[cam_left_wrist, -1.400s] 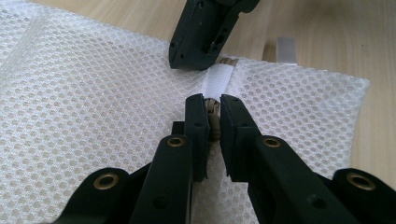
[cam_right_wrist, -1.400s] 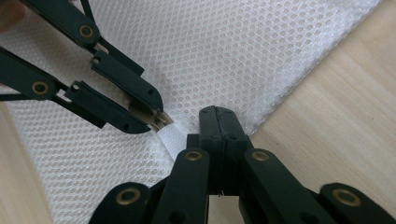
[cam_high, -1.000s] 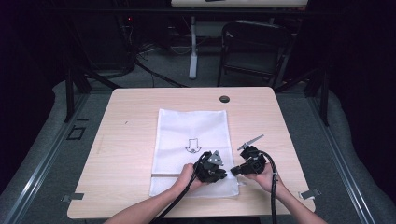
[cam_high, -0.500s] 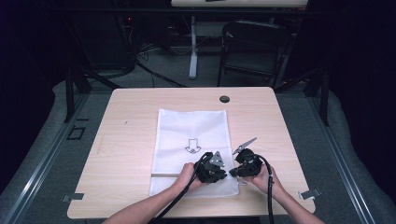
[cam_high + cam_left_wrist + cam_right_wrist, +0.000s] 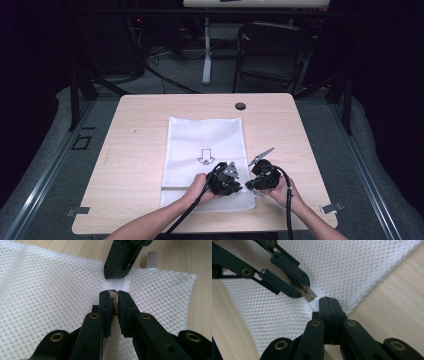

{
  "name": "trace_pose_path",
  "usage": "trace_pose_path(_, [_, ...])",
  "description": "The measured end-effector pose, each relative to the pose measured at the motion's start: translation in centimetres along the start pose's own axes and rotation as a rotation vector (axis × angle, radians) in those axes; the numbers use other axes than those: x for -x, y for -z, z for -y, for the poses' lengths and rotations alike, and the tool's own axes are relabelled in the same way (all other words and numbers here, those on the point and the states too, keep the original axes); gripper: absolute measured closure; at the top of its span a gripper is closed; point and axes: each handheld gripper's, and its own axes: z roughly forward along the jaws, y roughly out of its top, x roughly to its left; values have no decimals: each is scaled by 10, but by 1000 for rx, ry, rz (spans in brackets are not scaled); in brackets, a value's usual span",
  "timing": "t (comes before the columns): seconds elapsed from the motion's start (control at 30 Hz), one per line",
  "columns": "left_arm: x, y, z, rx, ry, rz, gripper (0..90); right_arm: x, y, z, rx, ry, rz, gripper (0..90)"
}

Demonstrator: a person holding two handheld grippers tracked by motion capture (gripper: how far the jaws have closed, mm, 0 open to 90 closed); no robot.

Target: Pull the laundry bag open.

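Observation:
A white mesh bag [image 5: 205, 145] with a printed arrow lies flat on the wooden table [image 5: 135, 130]. Both grippers meet tip to tip at its near right corner. My left gripper [image 5: 238, 187] [image 5: 114, 293] is shut on the bag's white edge strip [image 5: 116, 285], and a beige bit shows between its jaws. My right gripper [image 5: 249, 185] [image 5: 327, 300] faces it, shut on the same white strip [image 5: 314, 304] a finger's width away. In the left gripper view the right gripper [image 5: 112, 277] comes down from the top; in the right gripper view the left gripper [image 5: 305, 293] reaches in from the upper left.
A black round grommet [image 5: 240, 106] sits in the table near its far edge. Behind the table stand a dark chair [image 5: 270, 50] and a desk leg [image 5: 206, 50]. Bare wood lies left and right of the bag.
My right gripper has edged slightly left, closer to the left gripper. The left gripper and the bag have kept still.

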Motion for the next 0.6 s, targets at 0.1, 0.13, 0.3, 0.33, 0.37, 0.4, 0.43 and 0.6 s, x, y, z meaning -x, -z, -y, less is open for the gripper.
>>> trace_pose_path(0.1, [0, 1, 2, 3, 7, 1, 824, 0, 0, 0, -5, 3, 0, 900])
trace_pose_path(0.13, [0, 1, 2, 4, 8, 1, 824, 0, 0, 0, -6, 3, 0, 900])
trace_pose_path(0.3, [-1, 2, 3, 6, 12, 3, 824, 0, -1, 0, 11, -9, -1, 900])
trace_pose_path(0.33, [-2, 4, 4, -2, 5, -1, 823, 0, -1, 0, 10, -8, -2, 900])
trace_pose_path(0.37, [-3, 5, 5, 2, 10, 4, 824, 0, -1, 0, 9, -6, -1, 900])
trace_pose_path(0.4, [-3, 5, 5, 2, 10, 4, 824, 0, -1, 0, 9, -6, -1, 900])
trace_pose_path(0.43, [-3, 6, 7, -1, 10, 0, 824, 1, 1, -1, -12, 14, 2, 900])
trace_pose_path(0.6, [-5, 12, 12, 0, 22, 0, 823, 1, 1, -2, -15, 7, -14, 900])
